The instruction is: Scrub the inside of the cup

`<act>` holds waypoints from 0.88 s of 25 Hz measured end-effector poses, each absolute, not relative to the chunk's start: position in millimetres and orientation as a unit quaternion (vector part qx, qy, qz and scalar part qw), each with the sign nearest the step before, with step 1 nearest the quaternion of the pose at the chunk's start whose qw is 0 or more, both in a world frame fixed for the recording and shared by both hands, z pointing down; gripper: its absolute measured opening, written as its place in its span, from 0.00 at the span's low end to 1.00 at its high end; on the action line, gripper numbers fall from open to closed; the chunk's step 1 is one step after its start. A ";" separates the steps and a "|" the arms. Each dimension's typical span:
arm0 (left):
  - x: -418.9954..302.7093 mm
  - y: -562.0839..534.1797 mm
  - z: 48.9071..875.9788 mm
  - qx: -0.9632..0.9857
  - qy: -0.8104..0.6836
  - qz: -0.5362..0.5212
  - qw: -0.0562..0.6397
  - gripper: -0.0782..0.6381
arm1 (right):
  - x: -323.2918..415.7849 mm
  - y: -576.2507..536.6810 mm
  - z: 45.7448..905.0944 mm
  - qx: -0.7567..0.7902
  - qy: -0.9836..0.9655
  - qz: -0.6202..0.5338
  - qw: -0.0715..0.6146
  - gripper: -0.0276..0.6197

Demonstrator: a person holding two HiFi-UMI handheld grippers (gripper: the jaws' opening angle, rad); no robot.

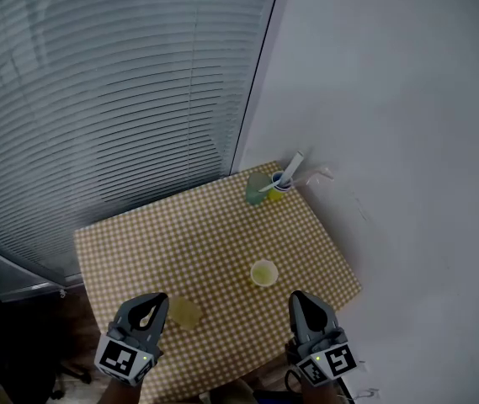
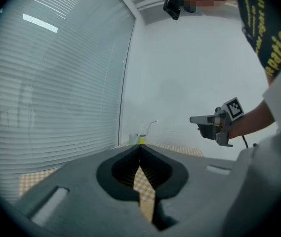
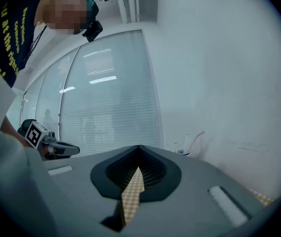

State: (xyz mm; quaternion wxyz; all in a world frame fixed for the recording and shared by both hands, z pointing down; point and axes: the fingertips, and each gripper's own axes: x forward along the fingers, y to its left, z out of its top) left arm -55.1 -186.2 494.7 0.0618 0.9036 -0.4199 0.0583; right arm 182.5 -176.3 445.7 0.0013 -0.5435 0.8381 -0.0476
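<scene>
Holding the left tool (image 1: 158, 298) and right tool (image 1: 296, 296) pinched shut, empty, over the near edge of the checked tabletop (image 1: 138, 242). Facing the yellow cup (image 1: 263, 273) standing just beyond the right tool, a yellowish pad (image 1: 186, 313) lying beside the left tool, a green cup (image 1: 256, 189) and brush holder (image 1: 283, 180) crowding the far corner.

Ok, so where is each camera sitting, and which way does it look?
Head view: on the person's head, looking steeply down at the checked table; both the left tool and right tool show at the bottom.
Left gripper view: on the left tool, looking along its shut jaws across the table; the person's right arm holds the right tool at right.
Right gripper view: on the right tool, facing the blinds; the left tool shows at left.
Shared: both gripper views see the brush holder.
</scene>
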 end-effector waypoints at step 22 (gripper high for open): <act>-38.9 -190.8 547.5 0.920 -0.368 0.094 0.095 0.24 | 173.8 -216.1 507.0 -0.524 0.846 -0.086 -0.041 0.13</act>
